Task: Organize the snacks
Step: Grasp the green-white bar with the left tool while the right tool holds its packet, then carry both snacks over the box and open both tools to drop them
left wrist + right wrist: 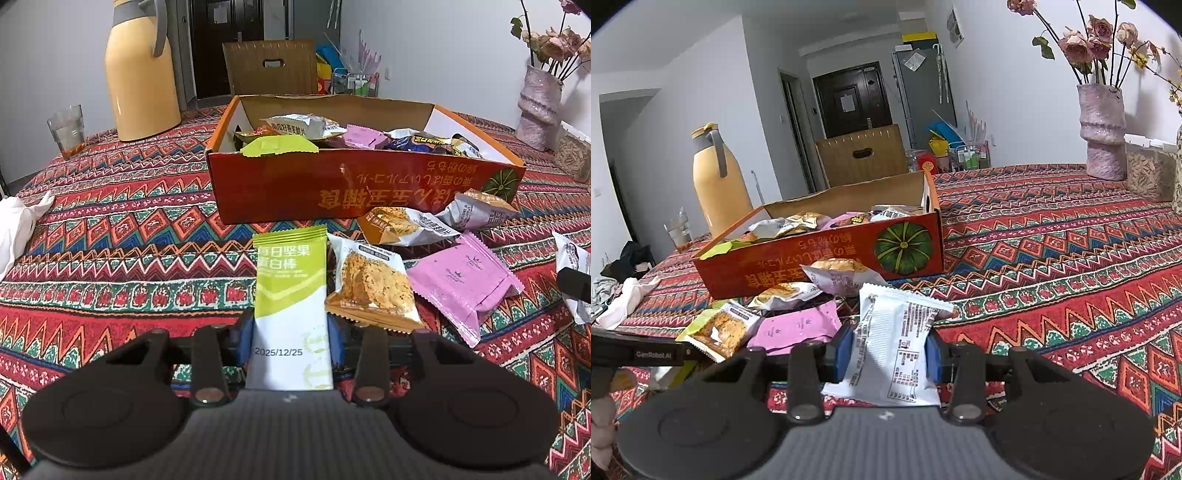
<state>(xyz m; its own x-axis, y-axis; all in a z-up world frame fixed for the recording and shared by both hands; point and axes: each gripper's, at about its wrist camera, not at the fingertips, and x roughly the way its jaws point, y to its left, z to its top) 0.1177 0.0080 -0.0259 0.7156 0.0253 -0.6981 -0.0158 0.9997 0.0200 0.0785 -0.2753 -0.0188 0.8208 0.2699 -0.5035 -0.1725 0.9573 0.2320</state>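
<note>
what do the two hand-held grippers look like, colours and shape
Both match: the left hand-held gripper and right hand-held gripper have a ribbed grey body flanked by two round black discs, black link arms with silver pivot pins, and blue finger pads. Seen from the right wrist, the left one's black side reads "GenRobot.AI" in pale lettering. No cables or sleeves are visible.

The tabletop (110, 229), under a bright zigzag cloth, carries an orange snack box (351, 184), a yellow jug (140, 81), a glass (68, 129) and a pink vase (537, 107). Loose snack packets (461, 280) lie just before the box; a white cloth (18, 225) lies at the left edge.
</note>
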